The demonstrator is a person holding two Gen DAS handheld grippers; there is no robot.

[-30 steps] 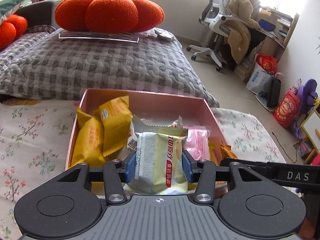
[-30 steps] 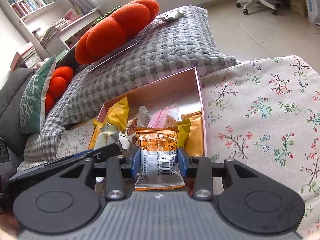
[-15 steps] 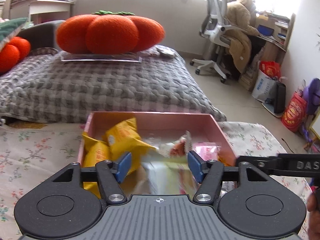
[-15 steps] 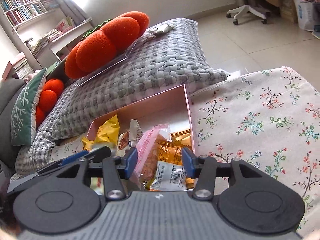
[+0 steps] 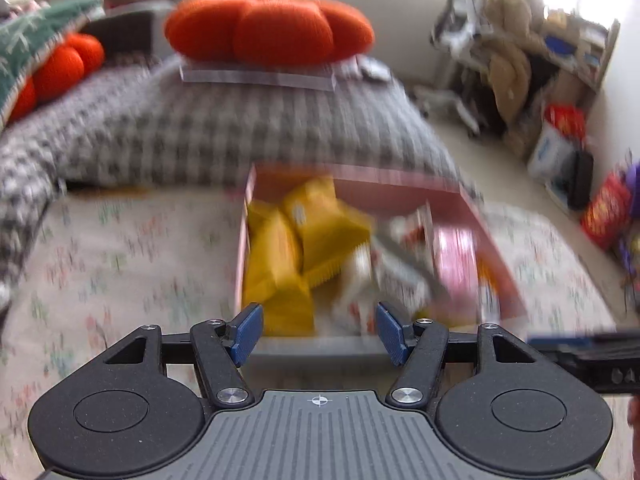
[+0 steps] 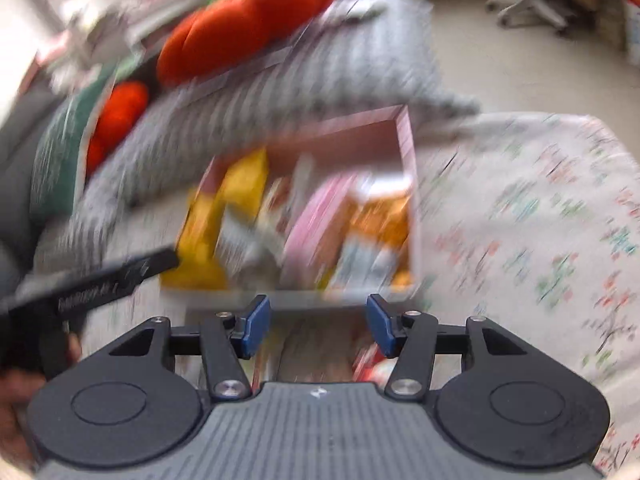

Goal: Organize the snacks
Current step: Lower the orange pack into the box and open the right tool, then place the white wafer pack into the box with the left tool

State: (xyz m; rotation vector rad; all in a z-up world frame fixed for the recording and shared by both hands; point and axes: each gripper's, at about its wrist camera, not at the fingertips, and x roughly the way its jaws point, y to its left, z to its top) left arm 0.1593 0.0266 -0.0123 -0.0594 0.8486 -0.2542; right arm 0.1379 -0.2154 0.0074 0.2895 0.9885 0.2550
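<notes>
1. Left wrist view: the pink box (image 5: pixel 492 240) rests on the floral cloth (image 5: pixel 120 248), its far wall against the grey checked cushion (image 5: pixel 224 128). The frame is motion-blurred.
2. Inside the box, yellow snack packets (image 5: pixel 304 240) fill the left part, white-and-red wrappers (image 5: pixel 384 268) lie in the middle, and a pink packet (image 5: pixel 456 256) lies along the right wall.
3. The left claw (image 5: pixel 320 330) hangs over the near wall of the box, blue pads (image 5: pixel 246 332) apart, nothing clamped between them.
4. Right wrist view, also blurred: the same pink box (image 6: pixel 408 148) shows an orange packet (image 6: pixel 384 224) in its right corner beside the pink packet (image 6: pixel 316 216), with yellow packets (image 6: pixel 224 216) at the left.
5. The right claw (image 6: pixel 318 326) is just short of the box's near edge; its jaws are opening and hold nothing.
6. The other gripper's black body (image 6: pixel 96 284) enters at the left of this view.
7. Beyond the box, a large orange pumpkin-shaped plush (image 5: pixel 268 28) sits on the cushion; a smaller orange plush (image 5: pixel 60 68) and a green pillow (image 5: pixel 36 44) lie further left.
8. An office chair (image 5: pixel 460 60) stands on the floor at the right.
</notes>
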